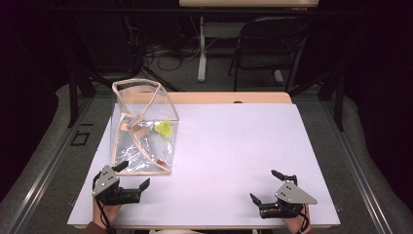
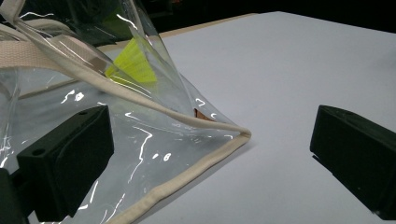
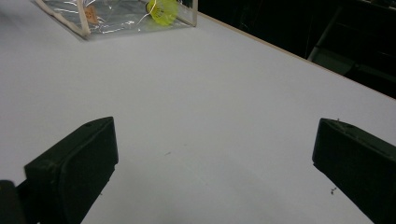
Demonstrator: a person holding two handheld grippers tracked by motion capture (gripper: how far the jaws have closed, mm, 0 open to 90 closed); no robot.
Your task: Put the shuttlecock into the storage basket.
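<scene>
Fingers of both the left gripper (image 1: 132, 176) and right gripper (image 1: 265, 186) stand wide and empty, so this looks like the approach: the clear bag (image 1: 141, 129) (a yellow shuttlecock (image 1: 164, 128) inside) lies far-left, its near corner just beside the left jaws, which should close on the trim.
</scene>
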